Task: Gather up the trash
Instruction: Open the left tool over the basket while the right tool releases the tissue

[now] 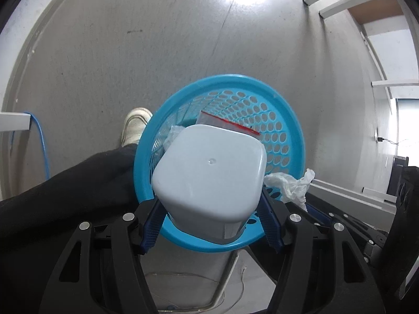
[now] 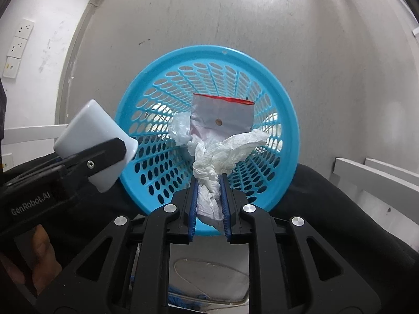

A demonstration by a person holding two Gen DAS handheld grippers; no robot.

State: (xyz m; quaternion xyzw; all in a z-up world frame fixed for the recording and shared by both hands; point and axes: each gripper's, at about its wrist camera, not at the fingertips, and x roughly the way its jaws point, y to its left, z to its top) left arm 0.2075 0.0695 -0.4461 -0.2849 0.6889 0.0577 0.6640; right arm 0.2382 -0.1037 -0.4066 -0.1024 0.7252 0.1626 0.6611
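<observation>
A blue perforated basket [image 1: 288, 120] [image 2: 162, 89] stands on the grey floor below both grippers. Inside lie a clear bag with a red strip [image 2: 222, 115] [image 1: 225, 124] and a crumpled plastic film [image 2: 180, 128]. My left gripper [image 1: 209, 209] is shut on a white square plastic container [image 1: 209, 170], held bottom-up over the basket's near rim; it also shows in the right wrist view [image 2: 91, 128]. My right gripper [image 2: 208, 196] is shut on a crumpled white tissue [image 2: 222, 151] over the basket's near edge; the tissue also shows in the left wrist view [image 1: 290, 183].
The person's black trouser leg [image 1: 78, 183] and white shoe [image 1: 134, 128] are left of the basket. A blue cable [image 1: 43, 144] hangs at far left. White shelf frames [image 1: 340, 2] [image 2: 379, 178] stand at right. Wall sockets [image 2: 18, 47] are on the left wall.
</observation>
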